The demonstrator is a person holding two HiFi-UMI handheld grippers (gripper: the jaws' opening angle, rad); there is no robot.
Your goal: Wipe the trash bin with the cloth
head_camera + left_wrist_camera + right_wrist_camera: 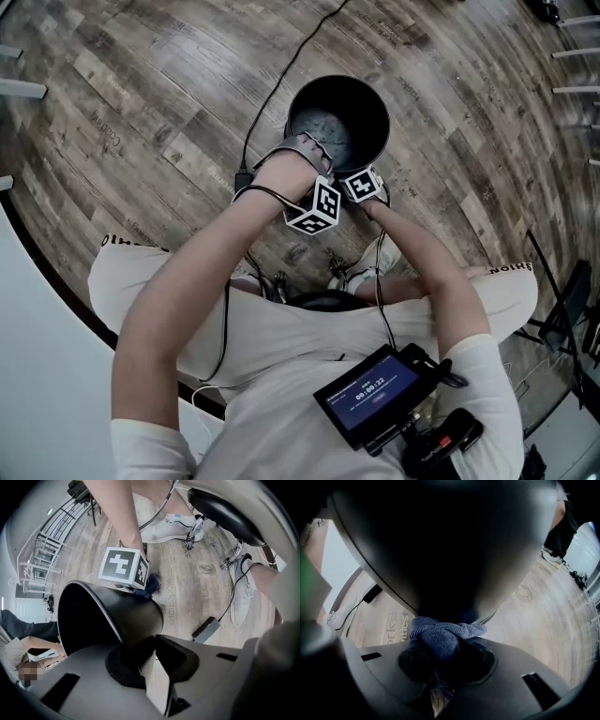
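Observation:
A black round trash bin (pixel 337 117) stands on the wooden floor in front of me, tilted in the left gripper view (pixel 117 616). My left gripper (pixel 152 644) is shut on the bin's rim, at its near-left side in the head view (pixel 302 150). My right gripper (pixel 440 667) is shut on a bunched blue cloth (pixel 443 637), which presses against the bin's dark outer wall (pixel 440 541). In the head view the right gripper (pixel 366 183) sits low at the bin's near side. The cloth (pixel 147 585) also shows under the right gripper's marker cube (pixel 124 566).
A black cable (pixel 281 75) runs across the floor past the bin to a small adapter box (pixel 206 627). A black stool seat (pixel 225 508) and white shoes (pixel 171 527) are close behind the bin. Metal racks (pixel 577 56) stand at the far right.

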